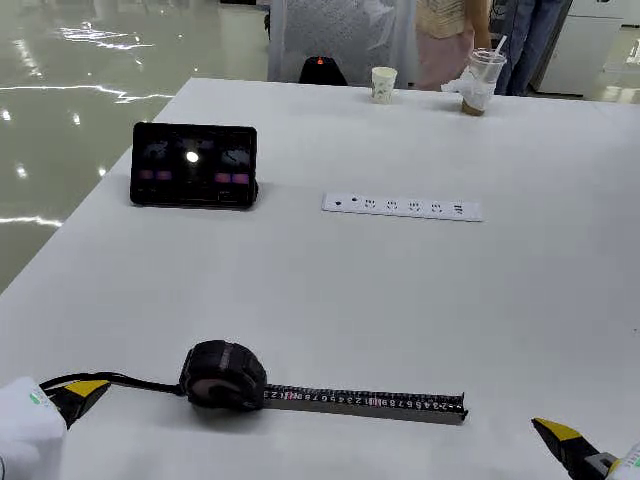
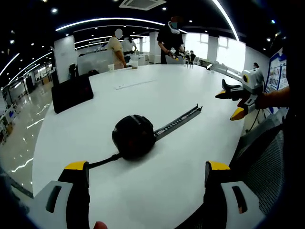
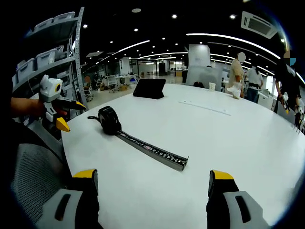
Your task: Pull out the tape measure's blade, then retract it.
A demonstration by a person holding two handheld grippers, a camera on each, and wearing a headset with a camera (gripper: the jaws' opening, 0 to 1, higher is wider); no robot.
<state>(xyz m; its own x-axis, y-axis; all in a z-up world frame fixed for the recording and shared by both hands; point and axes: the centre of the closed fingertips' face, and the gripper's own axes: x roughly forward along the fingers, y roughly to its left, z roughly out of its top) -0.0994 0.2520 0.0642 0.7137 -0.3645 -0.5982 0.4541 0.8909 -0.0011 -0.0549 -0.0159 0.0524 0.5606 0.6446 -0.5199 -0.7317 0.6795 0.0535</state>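
- Right now the tape measure sits on the white table, close to the near edge. Its black round case lies on its side.
- Its blade is drawn out of the case and lies flat on the table, running off to the person's right, with printed numbers showing along it.
- A black strap runs from the case toward the left, up to a yellow jaw tip of the left tool; whether strap and tip touch cannot be told.
- In the left gripper view the left tool's jaws stand spread wide with nothing between them, pointed at the case from just beside it.
- A white-gloved hand shows in the near left corner of the head view.
- The right tool also has its jaws spread wide and pinches nothing; in its own view the blade's free end lies ahead of it, near but apart.
- Farther back on the table, a dark tablet stands propped at the left, and a white power strip lies flat beside it to the right.
- At the far edge stand a paper cup and a clear plastic cup with a straw, with people standing just behind them.
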